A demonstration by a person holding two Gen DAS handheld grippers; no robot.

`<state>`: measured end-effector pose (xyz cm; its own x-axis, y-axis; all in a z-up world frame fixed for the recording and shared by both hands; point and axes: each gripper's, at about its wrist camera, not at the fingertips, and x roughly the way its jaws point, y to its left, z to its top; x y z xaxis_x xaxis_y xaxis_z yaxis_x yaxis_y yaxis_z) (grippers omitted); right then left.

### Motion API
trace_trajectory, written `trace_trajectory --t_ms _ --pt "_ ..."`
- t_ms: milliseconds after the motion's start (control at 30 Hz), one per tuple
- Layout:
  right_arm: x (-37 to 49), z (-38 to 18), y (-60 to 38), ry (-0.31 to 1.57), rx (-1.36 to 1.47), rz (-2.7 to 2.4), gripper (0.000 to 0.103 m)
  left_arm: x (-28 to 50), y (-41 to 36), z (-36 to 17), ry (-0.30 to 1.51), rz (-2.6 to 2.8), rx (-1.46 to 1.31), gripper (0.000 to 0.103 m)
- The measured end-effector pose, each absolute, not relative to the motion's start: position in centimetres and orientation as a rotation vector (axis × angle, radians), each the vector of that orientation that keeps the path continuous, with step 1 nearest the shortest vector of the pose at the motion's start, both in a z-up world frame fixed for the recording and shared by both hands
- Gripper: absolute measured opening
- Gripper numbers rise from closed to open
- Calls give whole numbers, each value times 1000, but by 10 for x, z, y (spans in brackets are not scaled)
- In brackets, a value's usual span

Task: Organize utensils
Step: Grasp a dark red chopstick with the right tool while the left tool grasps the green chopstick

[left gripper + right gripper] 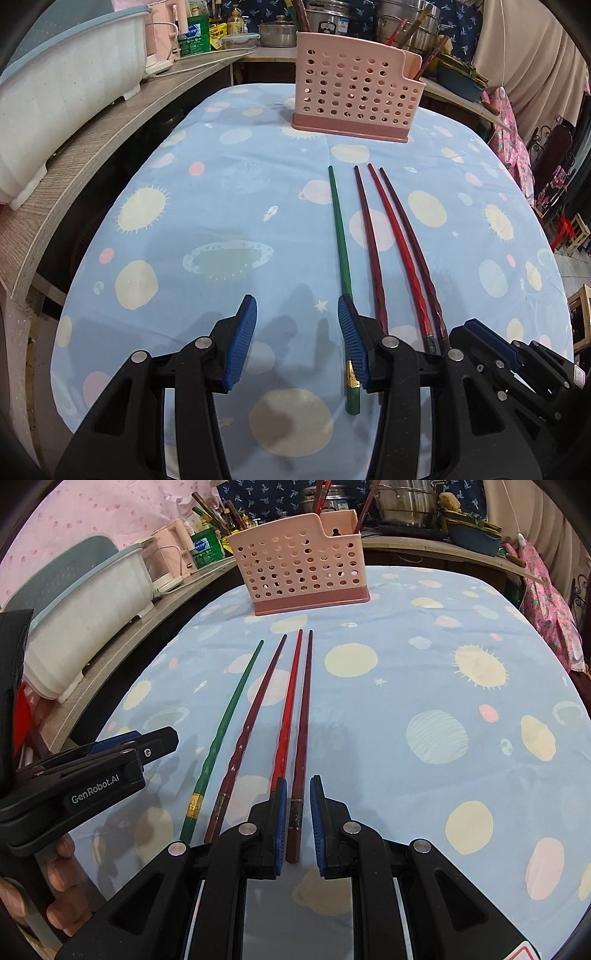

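Observation:
Four chopsticks lie side by side on the blue planet-print cloth: green, dark red, bright red and maroon. Behind them stands a pink perforated holder with a few chopsticks in its rear compartment. My left gripper is open low over the cloth; the green chopstick runs under its right finger, and nothing is between the jaws. My right gripper is narrowly open, straddling the thick end of the maroon chopstick, with small gaps at both pads. The bright red chopstick passes under its left finger.
A white dish rack with a blue lid sits on the wooden shelf along the left. Pots, bottles and a pink kettle crowd the back counter. My left gripper and the hand holding it appear left in the right wrist view.

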<state>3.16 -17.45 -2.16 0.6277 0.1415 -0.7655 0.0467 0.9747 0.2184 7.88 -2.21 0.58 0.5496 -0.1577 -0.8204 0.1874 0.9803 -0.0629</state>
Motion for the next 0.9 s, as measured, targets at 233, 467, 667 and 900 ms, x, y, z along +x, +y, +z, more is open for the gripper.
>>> trace_trajectory --t_ms 233,467,667,900 --pt "33 -25 -175 900 233 58 15 78 -24 2 975 -210 41 45" --pt "36 -32 -174 920 226 59 15 78 -26 -2 988 -218 38 46" --pt "36 -36 -174 926 212 59 15 78 -28 -3 991 -231 41 50" --pt "31 -37 -176 911 173 25 7 68 -30 -9 1008 -261 50 52"
